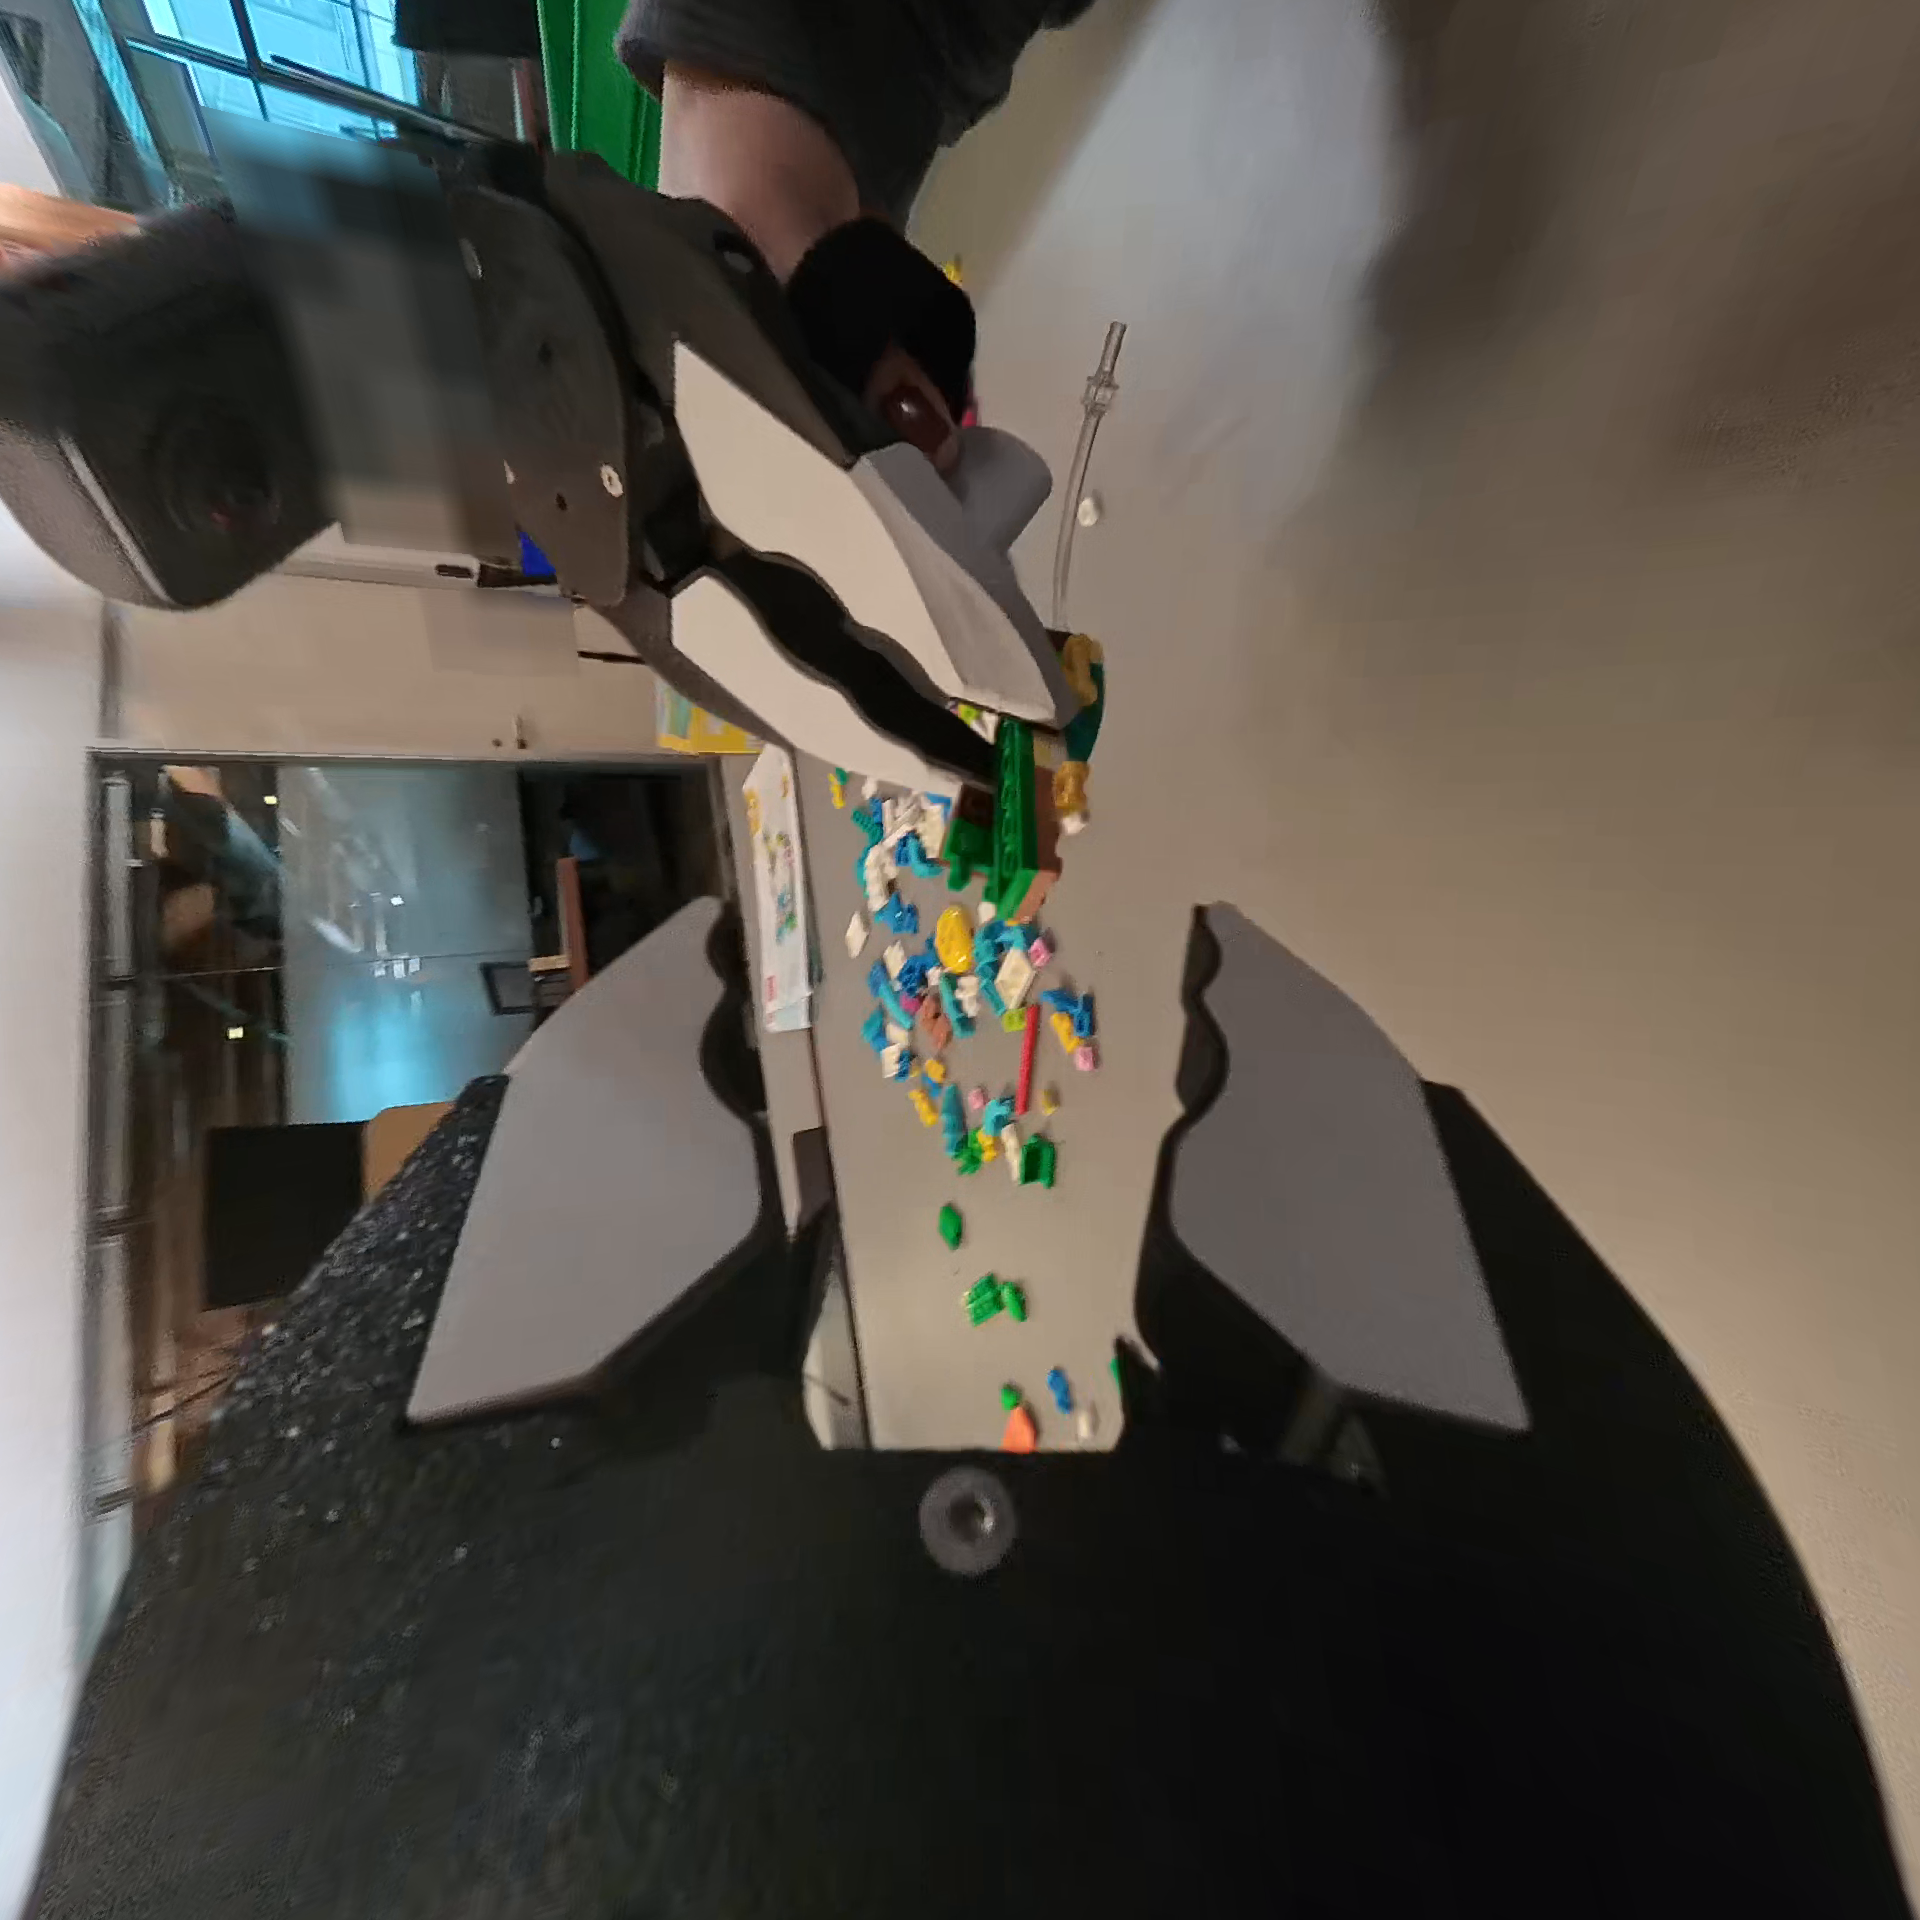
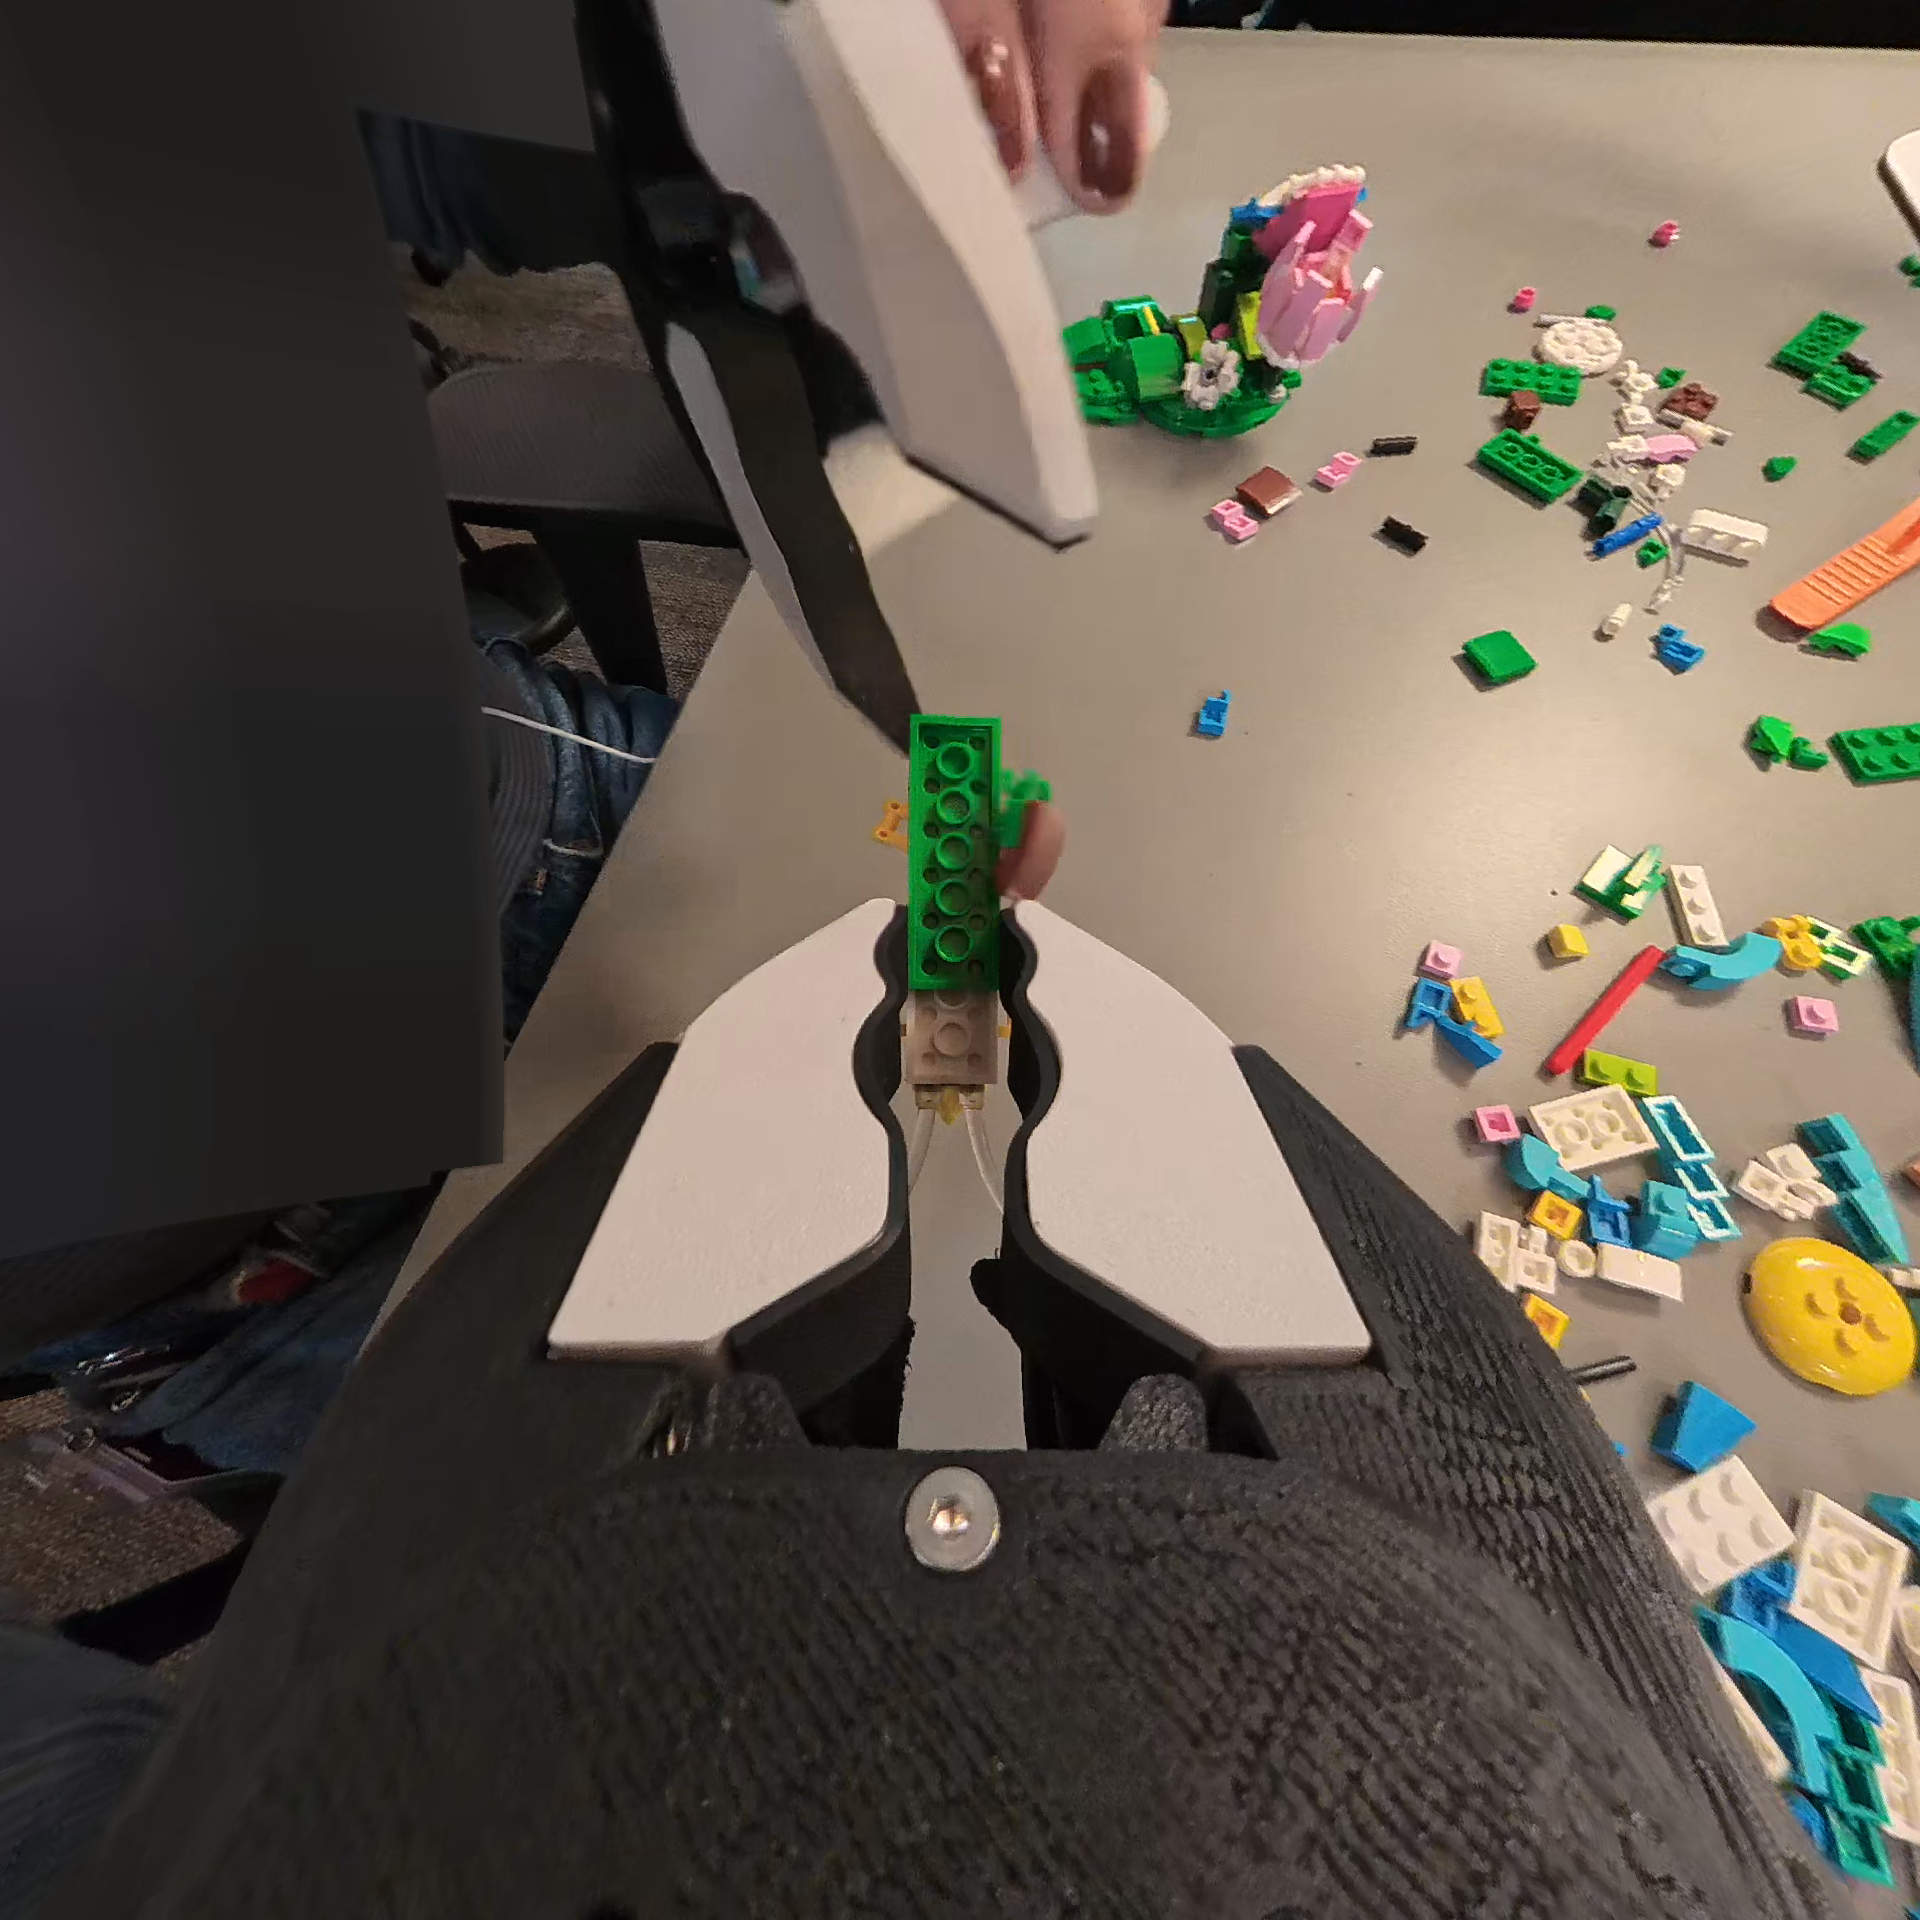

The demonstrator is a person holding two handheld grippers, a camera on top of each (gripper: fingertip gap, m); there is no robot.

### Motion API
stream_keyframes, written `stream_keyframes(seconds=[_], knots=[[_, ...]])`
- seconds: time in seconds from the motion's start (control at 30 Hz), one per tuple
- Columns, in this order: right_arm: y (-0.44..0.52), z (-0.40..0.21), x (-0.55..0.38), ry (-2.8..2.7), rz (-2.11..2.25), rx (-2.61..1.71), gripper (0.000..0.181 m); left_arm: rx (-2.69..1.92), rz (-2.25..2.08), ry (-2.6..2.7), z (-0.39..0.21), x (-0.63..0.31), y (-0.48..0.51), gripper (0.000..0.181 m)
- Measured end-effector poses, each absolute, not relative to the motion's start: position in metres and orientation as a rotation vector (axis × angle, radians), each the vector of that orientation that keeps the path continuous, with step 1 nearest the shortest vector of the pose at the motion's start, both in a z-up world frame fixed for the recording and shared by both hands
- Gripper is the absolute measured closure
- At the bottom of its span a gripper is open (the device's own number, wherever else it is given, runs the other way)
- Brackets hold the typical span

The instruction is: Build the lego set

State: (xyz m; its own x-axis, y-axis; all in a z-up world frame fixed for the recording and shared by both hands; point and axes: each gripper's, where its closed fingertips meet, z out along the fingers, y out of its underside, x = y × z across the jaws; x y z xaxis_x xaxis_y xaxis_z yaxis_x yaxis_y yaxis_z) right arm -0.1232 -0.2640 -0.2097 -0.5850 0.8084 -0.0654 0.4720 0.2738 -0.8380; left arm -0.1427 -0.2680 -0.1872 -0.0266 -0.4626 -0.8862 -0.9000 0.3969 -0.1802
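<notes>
Green lego plate subassembly (image 2: pixel 953 862) sits clamped in my right gripper (image 2: pixel 954 935), above the grey table (image 2: pixel 1299 644). Light, stiff; studded joints could pop, so I hold the plate edges. Left gripper (image 1: pixel 961 925) gapes wide, empty. Farther off: loose bricks (image 2: pixel 1621 1174), finished pink flower (image 2: pixel 1247 312). No containers visible.

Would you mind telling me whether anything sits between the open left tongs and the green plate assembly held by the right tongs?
Nothing visible does. The left tongs are open and empty, with only air before the green plate assembly, which the right tongs grip above the grey table.
</notes>
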Motion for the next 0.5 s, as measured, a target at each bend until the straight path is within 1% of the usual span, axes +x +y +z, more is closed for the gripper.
stream_keyframes(seconds=[0.03, 0.1, 0.3, 0.5], knots=[[-0.266, -0.209, -0.122, -2.184, 1.247, -1.15, 0.166, -1.229, 0.515, 1.652, -0.19, -0.142, -0.268, 0.094], [-0.269, -0.208, -0.122, -2.189, 1.256, -1.132, 0.166, -1.227, 0.482, 1.664, -0.196, -0.141, -0.267, 0.093], [-0.261, -0.216, -0.117, -2.21, 1.188, -1.185, 0.167, -1.34, 0.478, 1.614, -0.213, -0.151, -0.254, 0.103], [-0.203, -0.236, -0.1, -2.126, 0.814, -1.418, 0.166, -1.6, 0.434, 1.501, -0.241, -0.161, -0.245, 0.118]])
